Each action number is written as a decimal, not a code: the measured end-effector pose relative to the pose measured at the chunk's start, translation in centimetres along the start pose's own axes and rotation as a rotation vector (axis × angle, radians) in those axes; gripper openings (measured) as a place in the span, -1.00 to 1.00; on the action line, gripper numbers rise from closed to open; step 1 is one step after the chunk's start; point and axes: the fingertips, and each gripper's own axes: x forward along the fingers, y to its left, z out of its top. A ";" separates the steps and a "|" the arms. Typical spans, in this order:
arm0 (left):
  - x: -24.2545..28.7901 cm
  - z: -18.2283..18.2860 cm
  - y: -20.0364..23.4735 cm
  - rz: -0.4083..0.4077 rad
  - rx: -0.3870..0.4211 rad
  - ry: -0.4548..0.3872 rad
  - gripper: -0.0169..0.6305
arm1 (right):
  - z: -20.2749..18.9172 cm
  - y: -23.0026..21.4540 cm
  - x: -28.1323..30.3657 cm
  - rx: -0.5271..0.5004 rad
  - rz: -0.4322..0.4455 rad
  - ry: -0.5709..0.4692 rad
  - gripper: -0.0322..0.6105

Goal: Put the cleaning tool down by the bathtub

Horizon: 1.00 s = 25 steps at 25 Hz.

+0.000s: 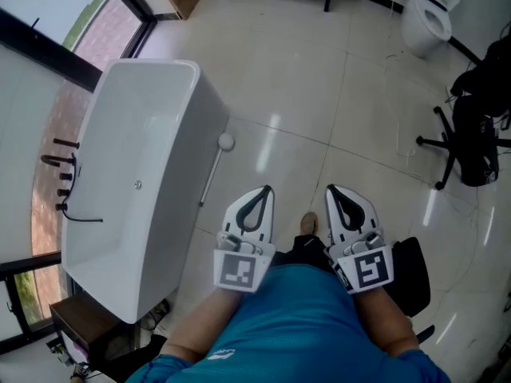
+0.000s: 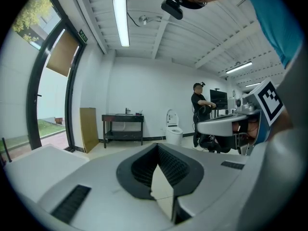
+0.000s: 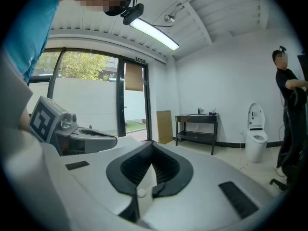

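The cleaning tool [image 1: 211, 174], a thin long handle with a small round white head, lies on the tiled floor alongside the white bathtub [image 1: 172, 118]. Neither gripper touches it. My left gripper [image 1: 268, 189] and right gripper [image 1: 330, 188] are held close in front of the person's blue shirt, side by side and pointing away from the body. Both are shut with nothing between their fingers. In the left gripper view the left gripper [image 2: 158, 146] has its dark pads meeting at the tip. The right gripper [image 3: 153, 153] looks the same in its own view.
A black faucet set [image 1: 64, 174] sits on the tub's window side. A toilet [image 1: 431, 10] stands at the far right, and a black office chair [image 1: 471, 134] is at the right. A dark table [image 2: 122, 124], a leaning board [image 2: 87, 126] and a standing person [image 2: 199, 105] are across the room.
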 end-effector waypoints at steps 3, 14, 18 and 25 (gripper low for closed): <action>-0.4 0.0 -0.3 0.010 -0.003 0.000 -0.96 | 0.4 0.5 -0.1 0.011 0.022 -0.002 -0.90; -2.3 0.2 1.6 0.065 -0.004 -0.010 -0.96 | 0.4 2.5 0.9 0.021 0.075 0.010 -0.90; -2.4 -0.1 2.4 0.071 -0.003 -0.004 -0.96 | 0.2 2.7 1.8 0.024 0.080 0.009 -0.90; -2.4 -1.1 3.4 0.073 -0.025 0.013 -0.96 | -0.7 3.3 2.7 0.034 0.083 0.031 -0.90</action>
